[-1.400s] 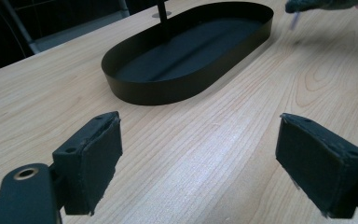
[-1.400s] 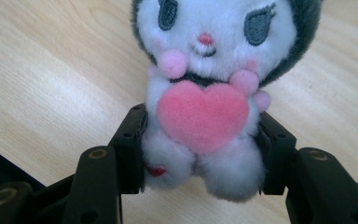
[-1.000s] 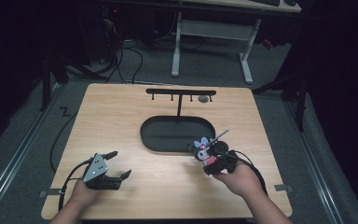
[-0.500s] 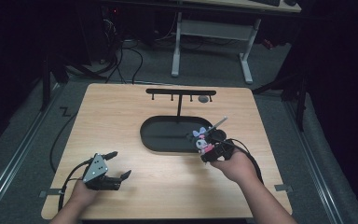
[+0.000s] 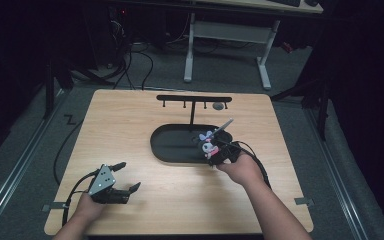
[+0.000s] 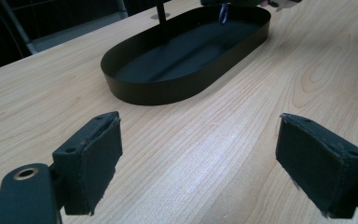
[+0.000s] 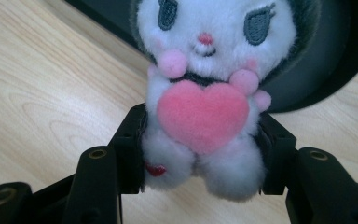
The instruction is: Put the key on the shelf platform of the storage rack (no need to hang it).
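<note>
Plush toy, white with a pink heart, sits squeezed between the jaws of the right gripper, which has carried it from the bare bench to the near right rim of the black oval tray over the last second. A likely reading is that the toy is headed for the tray or the hook rack above it. The left gripper rests on the bench, jaws wide apart and empty.
</note>
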A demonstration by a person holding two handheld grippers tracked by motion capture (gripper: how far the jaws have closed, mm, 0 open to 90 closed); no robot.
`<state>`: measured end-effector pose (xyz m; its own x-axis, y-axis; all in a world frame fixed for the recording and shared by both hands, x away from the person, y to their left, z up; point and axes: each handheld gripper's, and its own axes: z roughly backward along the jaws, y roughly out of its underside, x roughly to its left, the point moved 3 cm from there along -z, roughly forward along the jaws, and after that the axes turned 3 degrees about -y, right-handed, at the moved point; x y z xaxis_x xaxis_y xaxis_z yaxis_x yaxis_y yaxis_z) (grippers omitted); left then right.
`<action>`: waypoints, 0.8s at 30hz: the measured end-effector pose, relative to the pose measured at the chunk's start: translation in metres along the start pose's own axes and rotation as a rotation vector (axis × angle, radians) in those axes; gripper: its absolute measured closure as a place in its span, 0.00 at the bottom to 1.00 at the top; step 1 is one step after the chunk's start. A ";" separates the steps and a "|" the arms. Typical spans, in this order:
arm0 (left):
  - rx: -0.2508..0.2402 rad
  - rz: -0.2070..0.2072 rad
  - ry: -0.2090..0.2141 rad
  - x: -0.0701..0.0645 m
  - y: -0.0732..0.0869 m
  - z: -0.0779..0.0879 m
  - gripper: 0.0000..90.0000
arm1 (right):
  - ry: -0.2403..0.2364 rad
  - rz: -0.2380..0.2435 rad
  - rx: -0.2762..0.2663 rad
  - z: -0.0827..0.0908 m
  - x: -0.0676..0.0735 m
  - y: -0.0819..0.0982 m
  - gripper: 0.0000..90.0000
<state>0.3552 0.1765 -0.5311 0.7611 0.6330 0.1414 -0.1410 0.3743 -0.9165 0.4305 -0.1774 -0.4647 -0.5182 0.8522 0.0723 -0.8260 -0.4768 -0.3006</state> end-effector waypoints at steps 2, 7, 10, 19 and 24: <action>0.002 0.000 0.003 0.000 0.000 0.000 0.17 | -0.001 -0.003 0.000 -0.002 0.001 -0.005 0.53; 0.002 0.001 0.006 0.000 0.000 0.000 0.17 | 0.009 0.000 -0.007 -0.007 0.003 -0.018 0.53; 0.002 0.004 0.007 0.000 0.000 0.000 0.17 | 0.005 -0.004 -0.006 -0.010 0.003 -0.026 0.53; 0.001 0.007 0.006 0.001 0.000 0.000 0.17 | -0.001 0.000 -0.017 -0.016 0.002 -0.044 0.53; 0.002 0.006 0.007 0.000 0.000 0.000 0.17 | 0.016 0.013 -0.008 -0.022 0.003 -0.051 0.53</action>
<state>0.3554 0.1770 -0.5313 0.7648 0.6303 0.1336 -0.1465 0.3719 -0.9166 0.4759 -0.1457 -0.4696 -0.5252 0.8493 0.0536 -0.8175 -0.4861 -0.3088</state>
